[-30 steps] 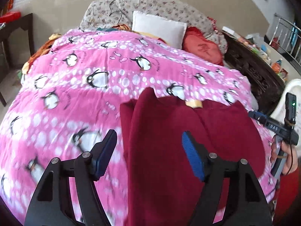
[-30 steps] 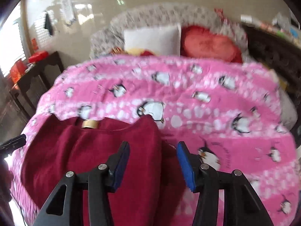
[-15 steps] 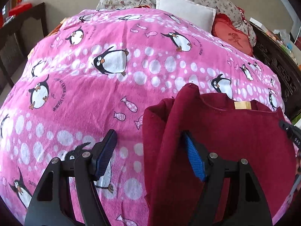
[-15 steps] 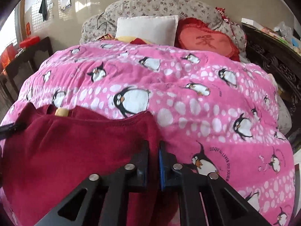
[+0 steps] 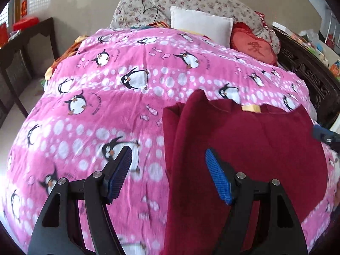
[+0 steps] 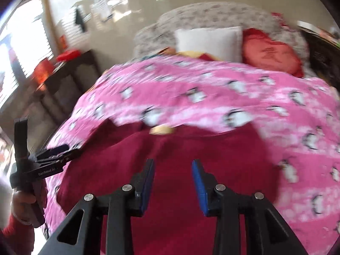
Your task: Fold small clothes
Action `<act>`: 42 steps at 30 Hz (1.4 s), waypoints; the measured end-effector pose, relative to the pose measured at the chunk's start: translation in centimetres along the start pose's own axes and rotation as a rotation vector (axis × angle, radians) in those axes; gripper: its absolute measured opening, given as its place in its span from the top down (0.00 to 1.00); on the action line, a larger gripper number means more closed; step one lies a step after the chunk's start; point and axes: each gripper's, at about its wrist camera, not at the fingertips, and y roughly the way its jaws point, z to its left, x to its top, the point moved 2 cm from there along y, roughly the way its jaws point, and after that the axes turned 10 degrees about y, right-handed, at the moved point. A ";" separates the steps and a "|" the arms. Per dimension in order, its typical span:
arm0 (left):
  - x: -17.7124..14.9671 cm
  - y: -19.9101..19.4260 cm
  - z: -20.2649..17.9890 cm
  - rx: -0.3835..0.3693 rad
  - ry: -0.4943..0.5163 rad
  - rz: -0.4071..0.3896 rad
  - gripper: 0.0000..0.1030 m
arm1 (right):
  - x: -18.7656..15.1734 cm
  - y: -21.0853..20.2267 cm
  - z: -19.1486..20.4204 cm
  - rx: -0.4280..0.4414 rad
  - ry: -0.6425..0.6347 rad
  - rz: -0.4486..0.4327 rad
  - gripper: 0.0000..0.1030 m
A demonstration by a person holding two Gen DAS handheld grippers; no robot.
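Note:
A dark red garment [image 5: 244, 148] with a yellow neck label [image 5: 250, 108] lies on a pink penguin blanket [image 5: 116, 106]. Its left side is folded in over the body. My left gripper [image 5: 167, 170] is open and empty above the garment's left folded edge. In the blurred right wrist view the garment [image 6: 191, 153] fills the lower middle. My right gripper [image 6: 173, 180] is open and empty above it. The left gripper [image 6: 57, 150] shows at the left edge there, held by a hand.
A white pillow [image 5: 201, 24], a red heart cushion [image 5: 255, 46] and floral bedding [image 5: 191, 0] lie at the bed's head. A dark table [image 5: 23, 40] stands at the left. A carved dark wooden bed frame [image 5: 308, 74] runs along the right.
My right gripper was shut at the garment's right edge half a second ago. It has opened and moved left over the garment. The left gripper stays open and has pulled back a little.

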 end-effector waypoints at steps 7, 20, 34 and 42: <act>-2.7 -2.0 -0.3 -0.014 -0.005 -0.005 0.30 | -0.8 6.0 6.9 0.109 -0.034 0.086 0.66; -8.1 -1.2 1.9 -0.137 -0.184 0.033 0.26 | 2.2 17.8 17.0 0.117 -0.155 0.180 0.66; -8.7 -1.2 2.2 -0.173 -0.214 0.015 0.24 | 1.6 14.5 18.0 0.063 -0.203 0.196 0.51; -8.9 -1.2 2.0 -0.178 -0.211 0.019 0.21 | 0.4 11.7 17.3 0.074 -0.191 0.192 0.49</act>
